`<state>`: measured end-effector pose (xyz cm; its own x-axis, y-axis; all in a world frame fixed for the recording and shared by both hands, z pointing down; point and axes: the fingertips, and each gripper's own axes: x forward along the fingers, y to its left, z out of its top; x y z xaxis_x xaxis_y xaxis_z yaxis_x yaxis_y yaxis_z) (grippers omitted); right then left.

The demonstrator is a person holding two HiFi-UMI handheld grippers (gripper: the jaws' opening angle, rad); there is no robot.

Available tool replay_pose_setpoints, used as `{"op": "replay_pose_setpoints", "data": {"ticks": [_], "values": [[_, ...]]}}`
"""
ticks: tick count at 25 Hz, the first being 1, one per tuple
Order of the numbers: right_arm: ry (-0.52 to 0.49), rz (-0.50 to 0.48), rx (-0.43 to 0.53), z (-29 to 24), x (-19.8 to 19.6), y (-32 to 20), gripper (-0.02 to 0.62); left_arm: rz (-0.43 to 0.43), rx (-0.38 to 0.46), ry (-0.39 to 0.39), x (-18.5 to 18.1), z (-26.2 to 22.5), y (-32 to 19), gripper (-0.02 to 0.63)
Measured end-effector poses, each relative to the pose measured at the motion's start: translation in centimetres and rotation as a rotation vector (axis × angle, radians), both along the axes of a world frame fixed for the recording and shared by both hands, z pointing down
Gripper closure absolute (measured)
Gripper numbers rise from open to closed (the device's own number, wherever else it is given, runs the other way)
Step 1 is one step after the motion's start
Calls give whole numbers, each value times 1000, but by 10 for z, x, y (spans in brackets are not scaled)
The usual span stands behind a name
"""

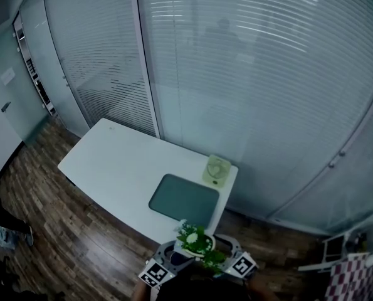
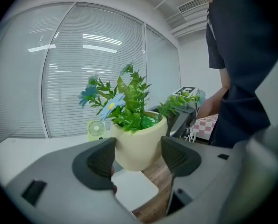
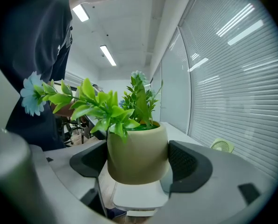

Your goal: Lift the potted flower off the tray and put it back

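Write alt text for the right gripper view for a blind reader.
The right tool grips a pale yellow round pot of green leaves and light blue flowers between its dark grey jaws. A white table corner shows below, a person in dark clothing at left, window blinds at right.

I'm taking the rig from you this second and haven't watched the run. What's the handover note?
Left tongs: shut on the potted flower, pads on either side of its cream pot.
Right tongs: shut on the same pot from the opposite side.
Things: the flower is in the air close to the body, off the near edge of the white table. The dark tray lies on the table, next to a small green fan.
Done: the flower is off the tray.
Left: carry it back over the tray, set it down, open both tongs.
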<state>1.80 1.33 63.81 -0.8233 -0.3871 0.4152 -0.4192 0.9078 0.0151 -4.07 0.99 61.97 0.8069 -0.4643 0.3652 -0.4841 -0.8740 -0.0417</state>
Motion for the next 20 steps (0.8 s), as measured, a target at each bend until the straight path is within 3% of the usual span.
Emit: {"op": "replay_pose_setpoints", "data": {"ticks": [5, 8, 15, 20], "values": [[-34, -22, 27, -8, -4, 1, 219, -7, -24, 9, -1, 4, 4, 318], [-23, -19, -6, 1, -2, 2, 219, -10, -30, 6, -1, 6, 4, 318], [5, 0, -37, 9, 4, 0, 219, -8, -9, -13, 1, 2, 1, 318], [-3, -12, -10, 5, 3, -2, 219, 2, 1, -30, 2, 1, -2, 318]]}}
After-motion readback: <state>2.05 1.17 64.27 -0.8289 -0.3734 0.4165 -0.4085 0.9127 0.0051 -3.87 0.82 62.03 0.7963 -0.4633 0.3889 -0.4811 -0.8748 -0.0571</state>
